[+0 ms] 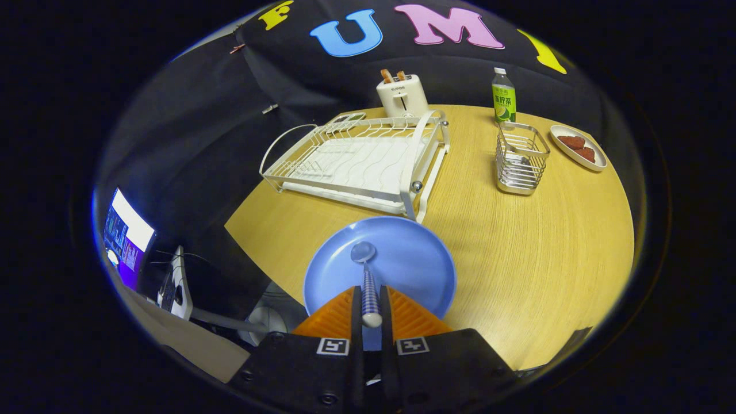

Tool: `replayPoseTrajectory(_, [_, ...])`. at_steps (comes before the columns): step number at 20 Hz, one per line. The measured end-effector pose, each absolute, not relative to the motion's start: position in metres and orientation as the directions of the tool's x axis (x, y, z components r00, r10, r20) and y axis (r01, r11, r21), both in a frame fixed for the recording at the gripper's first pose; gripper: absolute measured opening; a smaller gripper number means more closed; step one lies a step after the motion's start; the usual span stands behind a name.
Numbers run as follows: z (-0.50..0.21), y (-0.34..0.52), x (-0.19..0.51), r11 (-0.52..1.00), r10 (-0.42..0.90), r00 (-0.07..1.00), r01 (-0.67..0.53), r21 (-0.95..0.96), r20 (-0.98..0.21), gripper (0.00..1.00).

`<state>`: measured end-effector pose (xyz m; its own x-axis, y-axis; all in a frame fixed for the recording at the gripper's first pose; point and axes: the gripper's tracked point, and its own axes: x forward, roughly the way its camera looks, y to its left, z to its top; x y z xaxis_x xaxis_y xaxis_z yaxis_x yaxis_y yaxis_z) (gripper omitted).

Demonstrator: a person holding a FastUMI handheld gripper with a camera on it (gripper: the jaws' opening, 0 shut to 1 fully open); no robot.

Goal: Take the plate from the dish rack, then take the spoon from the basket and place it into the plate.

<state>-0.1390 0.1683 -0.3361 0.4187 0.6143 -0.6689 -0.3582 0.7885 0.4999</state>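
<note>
Spanning most of the scene, the round wooden table (pixel 517 259) carries everything else. The white wire dish rack (pixel 359 161) stands beyond the fingers, toward the far side, with no dishes in it. The blue plate (pixel 414 259) lies flat on the table just ahead of the fingers, its far rim close to the rack's near corner; I cannot tell whether they touch. A white toaster (pixel 402 96) with two slices poking up stands behind the rack. The wire basket (pixel 521 158) stands well to the right of the rack, something dark in its bottom, too small to tell. A green-labelled bottle (pixel 503 99) stands just behind the basket; a small oval dish (pixel 598 164) with two reddish pieces lies to its right. The spoon (pixel 368 276) is over the plate, bowl forward, handle clamped between the fingers. The gripper (pixel 371 313) jaws are closed on the handle from both sides. A lit screen (pixel 126 238) sits off the table's left edge.
</note>
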Motion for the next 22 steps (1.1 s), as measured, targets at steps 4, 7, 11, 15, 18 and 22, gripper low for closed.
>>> replayPoseTrajectory(4, [-0.359, 0.16, -0.142, 0.824, 0.563, 0.388, -0.33, 0.461, -0.729, 0.21])
replayPoseTrajectory(7, [-0.367, 0.153, -0.138, 0.843, 0.534, 0.397, -0.319, 0.433, -0.747, 0.47])
replayPoseTrajectory(11, [-0.362, 0.151, -0.136, 0.845, 0.532, 0.41, -0.319, 0.43, -0.741, 0.86])
replayPoseTrajectory(15, [-0.357, 0.149, -0.135, 0.849, 0.525, 0.423, -0.326, 0.416, -0.739, 0.99])
replayPoseTrajectory(18, [-0.337, 0.137, -0.122, 0.866, 0.496, 0.473, -0.326, 0.379, -0.728, 0.99])
replayPoseTrajectory(22, [-0.294, 0.111, -0.083, 0.908, 0.419, 0.597, -0.294, 0.299, -0.685, 0.99])
